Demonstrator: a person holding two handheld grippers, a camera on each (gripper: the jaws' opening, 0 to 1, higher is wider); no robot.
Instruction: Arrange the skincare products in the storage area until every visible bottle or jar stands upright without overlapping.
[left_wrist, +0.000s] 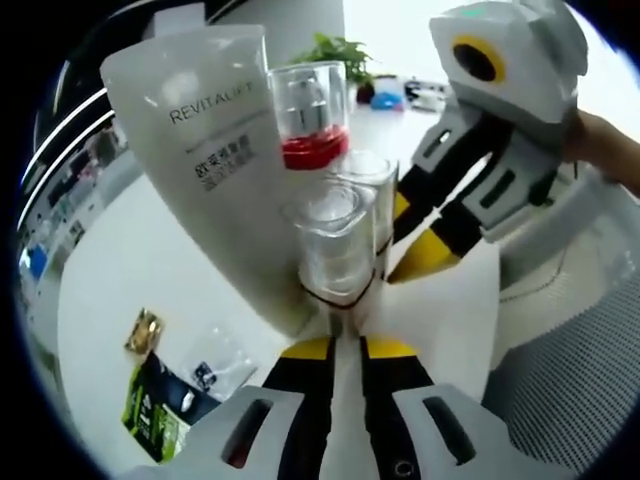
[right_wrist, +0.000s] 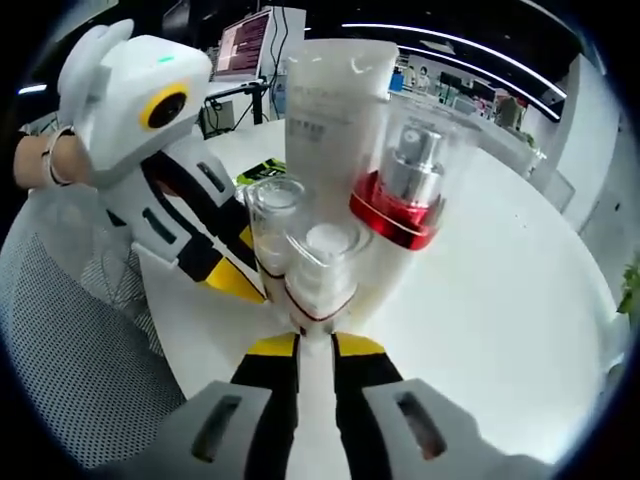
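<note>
A tall white tube printed REVITALIFT stands behind a tight cluster of bottles. A bottle with a red band under a clear cap touches the tube. A clear bottle with a white inner cap stands right at the tips of both grippers. A second clear bottle is pressed beside it. My left gripper and right gripper each have their jaws close together with nothing between them, tips at the cluster's base.
The white table carries a gold sachet and green packets. Grey mesh lies beside the cluster. A hand holds each gripper.
</note>
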